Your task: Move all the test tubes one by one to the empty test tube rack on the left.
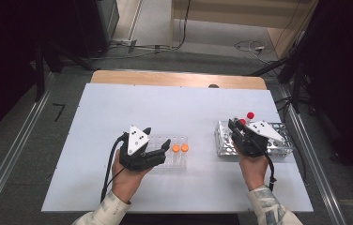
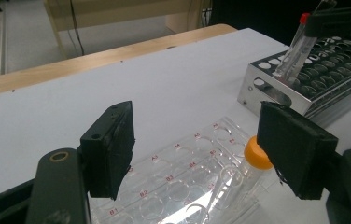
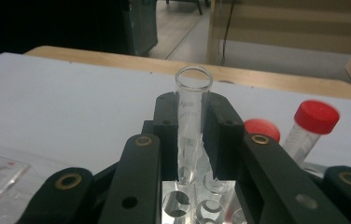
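right gripper view has my right claw (image 3: 193, 140) clamped on a clear open tube (image 3: 191, 121), its bottom just over the metal rack (image 3: 173, 198). my left claw (image 2: 201, 154) sits open over the plastic rack (image 2: 183, 182).

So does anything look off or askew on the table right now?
Nothing spilled or broken. The right claw grips an uncapped clear tube, its base just above the metal rack; the red-capped tubes beside it lean rather than stand straight.
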Motion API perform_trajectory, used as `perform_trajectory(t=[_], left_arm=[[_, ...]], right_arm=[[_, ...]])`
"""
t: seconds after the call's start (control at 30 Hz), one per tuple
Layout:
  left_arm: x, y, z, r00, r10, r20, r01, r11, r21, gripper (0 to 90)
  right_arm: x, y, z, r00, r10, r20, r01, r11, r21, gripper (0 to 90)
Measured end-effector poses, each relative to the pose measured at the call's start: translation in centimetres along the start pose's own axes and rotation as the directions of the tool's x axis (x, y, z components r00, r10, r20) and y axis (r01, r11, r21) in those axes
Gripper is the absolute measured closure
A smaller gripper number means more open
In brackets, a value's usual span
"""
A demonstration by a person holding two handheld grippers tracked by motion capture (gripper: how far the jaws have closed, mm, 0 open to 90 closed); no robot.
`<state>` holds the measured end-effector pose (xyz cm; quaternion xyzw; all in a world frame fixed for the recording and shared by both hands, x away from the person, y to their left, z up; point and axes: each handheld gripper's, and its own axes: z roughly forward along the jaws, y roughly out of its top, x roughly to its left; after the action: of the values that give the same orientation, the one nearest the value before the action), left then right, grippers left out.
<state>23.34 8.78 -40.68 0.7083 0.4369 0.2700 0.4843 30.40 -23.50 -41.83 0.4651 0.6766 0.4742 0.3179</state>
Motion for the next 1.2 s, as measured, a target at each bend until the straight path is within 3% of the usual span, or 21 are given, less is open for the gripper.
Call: perform_trajectory(t=[0.27,0.47,0.8,0.9,1.07,1.2], left_arm=[[-0.2,0.2,-0.2,0.9999,0.002,0.01,-0.002,1.0,-0.009,28.1],[-0.2,0.2,-0.4,0.9999,-0.001,0.016,0.001,0.9999,-0.012,28.0],[-0.9,0.5,-0.8,0.9981,0.002,0.062,-0.001,0.9999,-0.012,27.8],[-1.5,0.6,-0.7,0.9937,-0.009,0.112,0.008,0.9999,0.007,24.0],[-2.6,0.8,-0.6,0.9881,0.007,0.154,-0.011,0.9996,0.026,18.5],[-3.4,0.7,-0.6,0.9794,0.018,0.201,-0.024,0.9992,0.031,21.2]], right_arm=[[0.6,0.7,-2.1,0.9966,0.002,-0.082,-0.003,1.0,-0.013,73.8],[2.0,0.2,-3.1,0.9843,-0.029,-0.174,0.032,0.999,0.015,73.8],[4.9,-2.1,-4.0,0.9495,-0.074,-0.305,0.103,0.991,0.083,73.8],[5.9,-2.8,-4.1,0.9358,-0.091,-0.34,0.133,0.986,0.101,73.8],[7.2,-3.2,-4.1,0.9135,-0.108,-0.392,0.167,0.978,0.121,73.7],[8.0,-3.6,-4.3,0.8981,-0.123,-0.422,0.194,0.972,0.13,73.8]])
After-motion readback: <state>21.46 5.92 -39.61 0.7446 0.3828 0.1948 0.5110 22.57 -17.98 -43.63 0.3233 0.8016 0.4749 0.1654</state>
